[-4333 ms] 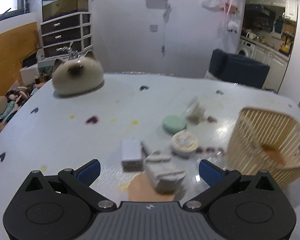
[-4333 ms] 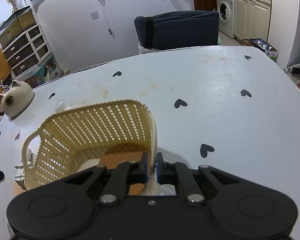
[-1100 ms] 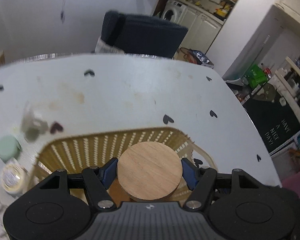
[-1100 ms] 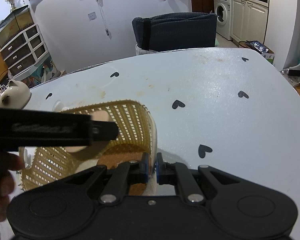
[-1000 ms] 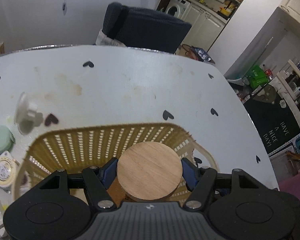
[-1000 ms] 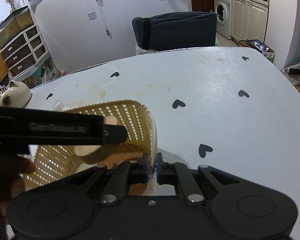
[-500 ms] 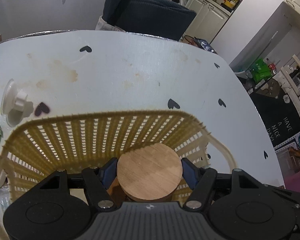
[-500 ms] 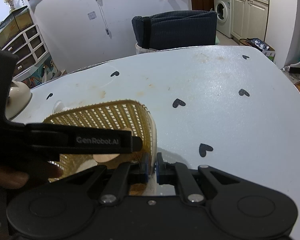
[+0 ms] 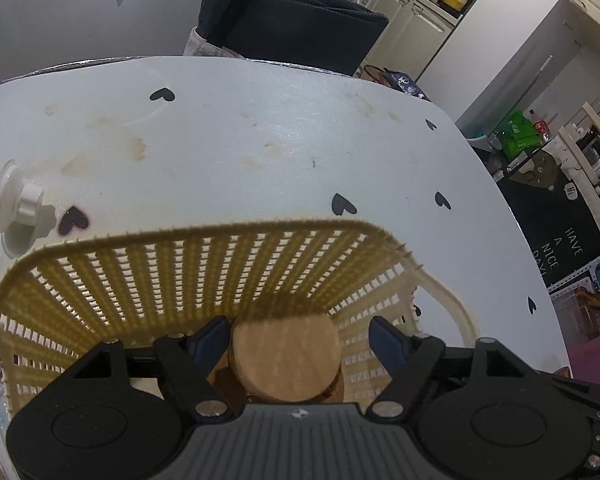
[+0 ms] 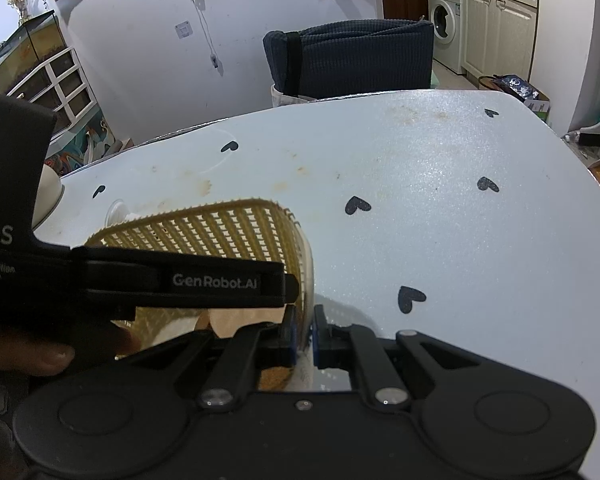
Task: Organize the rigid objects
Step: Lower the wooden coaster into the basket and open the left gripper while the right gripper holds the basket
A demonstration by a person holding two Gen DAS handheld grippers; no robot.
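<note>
Opening round wood disc (image 9: 286, 354), slatted plastic basket (image 9: 180, 268)

"GenRobot.AI" runs along the left tool (image 10: 236, 280); a dark mat (image 9: 556, 240) (on the floor) reads "HAVE A NICE DAY".

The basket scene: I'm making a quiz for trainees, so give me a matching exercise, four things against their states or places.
Things:
1. wooden disc
2. right gripper
3. left gripper
4. white suction knob

States:
A. shut on the basket wall
B. on the table, outside the basket
C. inside the basket, between parted jaws
D. jaws just opened, pads clear

Pairs: 1-C, 2-A, 3-D, 4-B
</note>
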